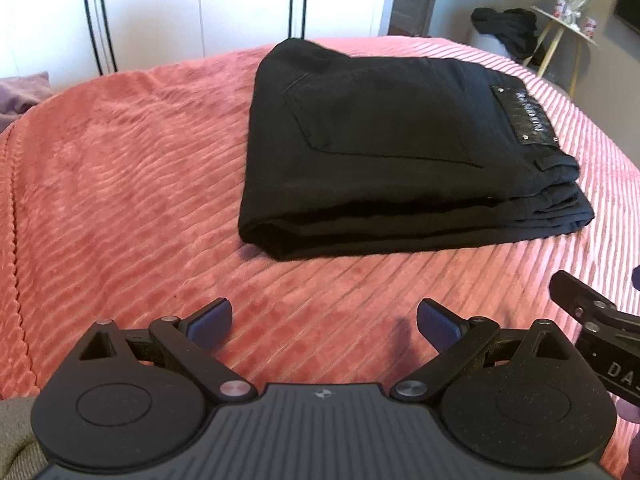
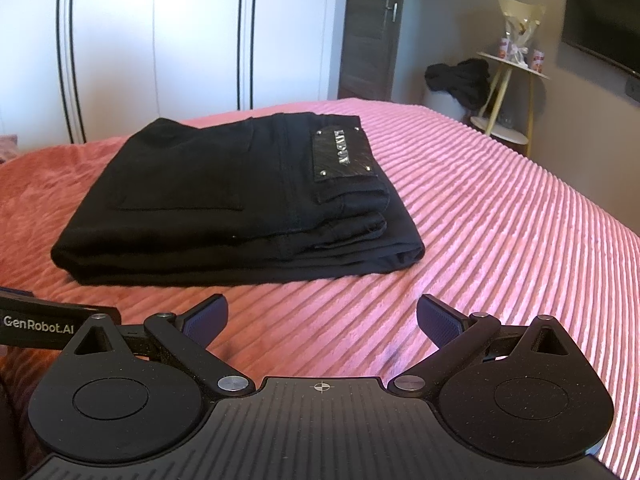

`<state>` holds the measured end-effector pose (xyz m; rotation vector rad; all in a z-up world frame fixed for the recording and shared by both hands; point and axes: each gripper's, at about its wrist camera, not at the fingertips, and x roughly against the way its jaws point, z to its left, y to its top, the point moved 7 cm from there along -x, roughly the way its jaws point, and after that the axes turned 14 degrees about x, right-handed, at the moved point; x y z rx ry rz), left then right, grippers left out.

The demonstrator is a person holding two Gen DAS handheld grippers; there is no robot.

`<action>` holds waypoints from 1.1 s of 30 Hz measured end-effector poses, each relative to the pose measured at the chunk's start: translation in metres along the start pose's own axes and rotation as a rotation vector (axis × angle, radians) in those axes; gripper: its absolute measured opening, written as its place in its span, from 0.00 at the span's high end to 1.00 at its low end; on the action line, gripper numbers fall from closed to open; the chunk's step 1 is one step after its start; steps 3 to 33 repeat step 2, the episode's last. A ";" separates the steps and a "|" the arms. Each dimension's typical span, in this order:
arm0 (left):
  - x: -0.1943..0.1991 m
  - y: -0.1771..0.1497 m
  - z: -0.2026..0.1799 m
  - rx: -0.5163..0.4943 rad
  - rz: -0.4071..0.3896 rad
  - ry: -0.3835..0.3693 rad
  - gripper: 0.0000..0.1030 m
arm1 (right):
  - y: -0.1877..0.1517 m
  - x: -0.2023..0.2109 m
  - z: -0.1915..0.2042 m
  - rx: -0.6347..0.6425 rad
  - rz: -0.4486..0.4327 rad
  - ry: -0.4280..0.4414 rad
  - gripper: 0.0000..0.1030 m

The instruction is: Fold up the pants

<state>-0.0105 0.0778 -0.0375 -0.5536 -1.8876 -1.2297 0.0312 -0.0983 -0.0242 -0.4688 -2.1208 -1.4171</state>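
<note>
Holding both grippers above the bed, with the folded pants (image 1: 400, 152) in front of me.
On the left, my left gripper (image 1: 324, 324) has its fingers spread wide and holds nothing; in the middle the black pants lie in a flat stack on the pink ribbed blanket (image 1: 120, 184); on the right, my right gripper (image 2: 322, 322) is also wide and empty.

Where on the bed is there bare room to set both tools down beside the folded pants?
Bare pink bedspread lies right of the folded pants, and a strip between their near edge and the open right tool. More lies left of the pants, by the open left tool. The tools sit close together.
</note>
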 end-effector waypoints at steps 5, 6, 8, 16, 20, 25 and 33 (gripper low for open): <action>0.000 0.000 0.000 0.004 0.002 -0.007 0.04 | -0.001 0.000 0.000 0.002 0.002 -0.001 0.00; 0.000 0.000 0.000 0.004 0.002 -0.007 0.04 | -0.001 0.000 0.000 0.002 0.002 -0.001 0.00; 0.000 0.000 0.000 0.004 0.002 -0.007 0.04 | -0.001 0.000 0.000 0.002 0.002 -0.001 0.00; 0.000 0.000 0.000 0.004 0.002 -0.007 0.04 | -0.001 0.000 0.000 0.002 0.002 -0.001 0.00; 0.000 0.000 0.000 0.004 0.002 -0.007 0.04 | -0.001 0.000 0.000 0.002 0.002 -0.001 0.00; 0.000 0.000 0.000 0.004 0.002 -0.007 0.04 | -0.001 0.000 0.000 0.002 0.002 -0.001 0.00; 0.000 0.000 0.000 0.004 0.002 -0.007 0.04 | -0.001 0.000 0.000 0.002 0.002 -0.001 0.00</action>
